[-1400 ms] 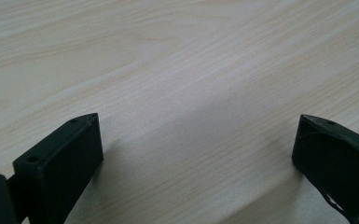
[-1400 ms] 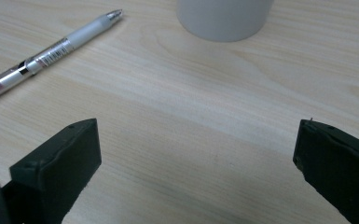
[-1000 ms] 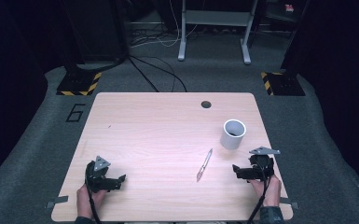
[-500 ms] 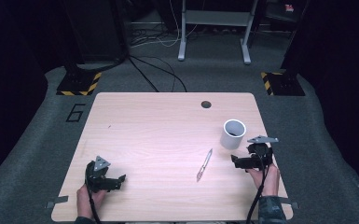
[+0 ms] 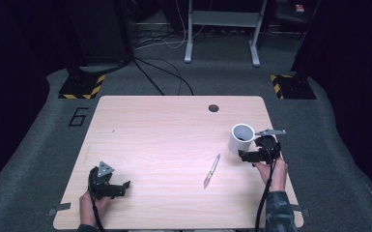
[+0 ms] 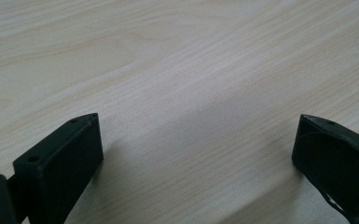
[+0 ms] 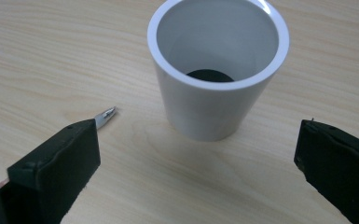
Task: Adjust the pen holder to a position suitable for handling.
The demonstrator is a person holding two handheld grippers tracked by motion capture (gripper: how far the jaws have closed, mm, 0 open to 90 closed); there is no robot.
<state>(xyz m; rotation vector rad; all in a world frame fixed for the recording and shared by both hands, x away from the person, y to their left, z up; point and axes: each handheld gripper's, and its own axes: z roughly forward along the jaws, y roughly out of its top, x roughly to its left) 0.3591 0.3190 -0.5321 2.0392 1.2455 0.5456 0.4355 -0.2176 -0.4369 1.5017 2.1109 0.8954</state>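
Observation:
A white cup stands upright on the wooden table at the right, empty with a dark bottom. A silver pen lies on the table left of and nearer than the cup; its tip peeks past one jaw in the right gripper view. My right gripper is open, just right of the cup and pointing at it, with the cup ahead of its jaws. My left gripper is open near the front left edge, with bare wood between its jaws.
A small dark round hole sits near the table's far edge. Beyond the table lie grey carpet, black cables, metal frame legs and yellow-black striped bases.
My right gripper has moved forward and left, from the front right of the table up to the cup. The left gripper has stayed put.

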